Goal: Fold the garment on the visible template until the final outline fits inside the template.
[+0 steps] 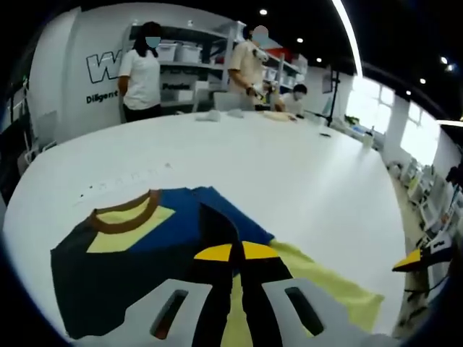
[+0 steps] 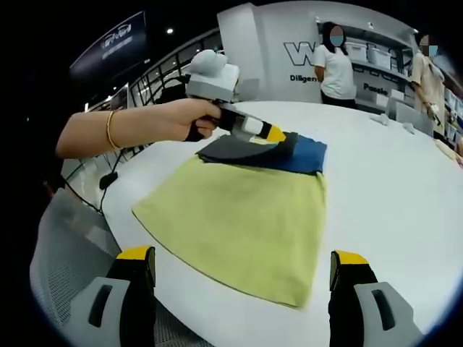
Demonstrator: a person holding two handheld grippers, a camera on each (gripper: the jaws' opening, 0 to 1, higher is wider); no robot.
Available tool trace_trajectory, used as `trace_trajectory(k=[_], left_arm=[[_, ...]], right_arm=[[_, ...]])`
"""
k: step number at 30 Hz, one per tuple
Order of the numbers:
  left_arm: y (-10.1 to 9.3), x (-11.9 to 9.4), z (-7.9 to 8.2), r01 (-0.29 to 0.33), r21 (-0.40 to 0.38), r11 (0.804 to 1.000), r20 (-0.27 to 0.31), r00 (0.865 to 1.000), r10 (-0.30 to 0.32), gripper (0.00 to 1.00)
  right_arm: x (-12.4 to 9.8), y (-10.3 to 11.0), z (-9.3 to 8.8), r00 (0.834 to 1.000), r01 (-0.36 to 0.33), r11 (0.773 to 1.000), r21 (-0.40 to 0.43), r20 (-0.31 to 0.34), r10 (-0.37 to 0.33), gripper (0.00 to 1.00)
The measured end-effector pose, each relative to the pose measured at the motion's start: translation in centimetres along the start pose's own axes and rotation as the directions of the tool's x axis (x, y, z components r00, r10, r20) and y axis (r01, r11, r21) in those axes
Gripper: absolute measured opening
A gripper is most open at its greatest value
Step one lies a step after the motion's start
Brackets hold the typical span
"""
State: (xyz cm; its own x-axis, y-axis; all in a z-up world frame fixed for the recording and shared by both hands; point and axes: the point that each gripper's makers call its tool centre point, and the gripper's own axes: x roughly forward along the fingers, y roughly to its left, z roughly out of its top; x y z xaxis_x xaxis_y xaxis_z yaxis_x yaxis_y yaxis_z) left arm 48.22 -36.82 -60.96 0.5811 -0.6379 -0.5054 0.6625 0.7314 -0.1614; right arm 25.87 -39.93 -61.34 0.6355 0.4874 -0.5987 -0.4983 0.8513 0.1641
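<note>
Both views are showing a brightly and evenly lit room. Ceiling spots and a long light strip (image 1: 351, 32) are burning overhead in the left gripper view, and windows (image 1: 376, 97) are bleeding to white at the far right. The white table (image 1: 289, 188) is reflecting diffuse light with mild glare and is carrying only faint, soft shadows. Fisheye distortion is bending the table edge and shelving strongly toward the rims. Both views are looking slightly soft overall; the people in the background and the nearest jaws are blurring. Wall lettering is staying legible only in part.
</note>
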Motion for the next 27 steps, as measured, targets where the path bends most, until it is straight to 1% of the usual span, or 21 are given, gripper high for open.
trace_trajectory(k=[2,6,8,12,13,14,16,18,19,21,22,23,27], left_arm=[[-0.2,0.0,-0.1,0.022,-0.021,1.000,0.013,1.000,-0.022,0.01],[0.2,-0.3,-0.2,0.011,-0.006,1.000,0.022,1.000,-0.011,0.03],[0.5,-0.6,0.0,0.009,-0.008,1.000,0.028,1.000,-0.009,0.09],[1.2,-0.9,0.6,-0.008,-0.007,1.000,0.052,0.999,0.008,0.23],[1.2,-1.0,0.7,-0.004,-0.009,1.000,0.051,0.999,0.005,0.30],[1.3,-1.0,0.7,-0.006,-0.008,1.000,0.050,0.999,0.006,0.34],[1.7,-1.4,0.7,-0.028,0.018,0.999,0.046,0.999,0.027,0.40],[2.1,-1.9,0.9,-0.035,0.016,0.999,0.051,0.998,0.034,0.45],[2.4,-2.0,1.0,-0.041,0.006,0.999,0.058,0.997,0.041,0.50],[3.2,-2.6,0.9,-0.067,-0.018,0.998,0.053,0.996,0.067,0.60],[3.6,-2.9,1.0,-0.079,-0.013,0.997,0.063,0.995,0.080,0.68],[3.9,-3.1,1.2,-0.090,-0.011,0.996,0.072,0.993,0.090,0.73],[5.0,-4.1,1.3,-0.110,0.000,0.994,0.086,0.990,0.110,0.88]], right_arm=[[0.0,0.0,0.2,1.000,-0.001,1.000,0.006,0.008,0.001,0.99],[0.1,-0.1,0.4,1.000,0.004,1.000,0.009,0.016,-0.004,0.99],[0.1,-0.2,0.6,1.000,0.002,1.000,0.015,0.024,-0.002,0.99],[0.2,-0.3,0.9,0.999,0.005,1.000,0.020,0.032,-0.006,0.99],[0.2,-0.3,1.1,0.999,0.005,1.000,0.023,0.035,-0.006,0.99],[0.2,-0.3,1.1,0.999,0.004,1.000,0.023,0.035,-0.005,0.99],[0.2,-0.4,1.2,0.999,0.008,1.000,0.022,0.035,-0.008,0.99],[0.3,-0.4,1.3,0.999,0.005,1.000,0.027,0.039,-0.006,0.99],[0.3,-0.4,1.5,0.999,0.002,0.999,0.032,0.047,-0.004,0.99],[0.4,-0.5,1.7,0.999,0.001,0.999,0.050,0.052,-0.003,0.99],[0.5,-0.6,1.8,0.998,0.003,0.998,0.055,0.058,-0.006,0.99],[0.5,-0.6,1.9,0.998,0.004,0.998,0.060,0.065,-0.008,0.99],[0.6,-0.8,2.6,0.995,0.003,0.995,0.102,0.095,-0.013,0.99]])
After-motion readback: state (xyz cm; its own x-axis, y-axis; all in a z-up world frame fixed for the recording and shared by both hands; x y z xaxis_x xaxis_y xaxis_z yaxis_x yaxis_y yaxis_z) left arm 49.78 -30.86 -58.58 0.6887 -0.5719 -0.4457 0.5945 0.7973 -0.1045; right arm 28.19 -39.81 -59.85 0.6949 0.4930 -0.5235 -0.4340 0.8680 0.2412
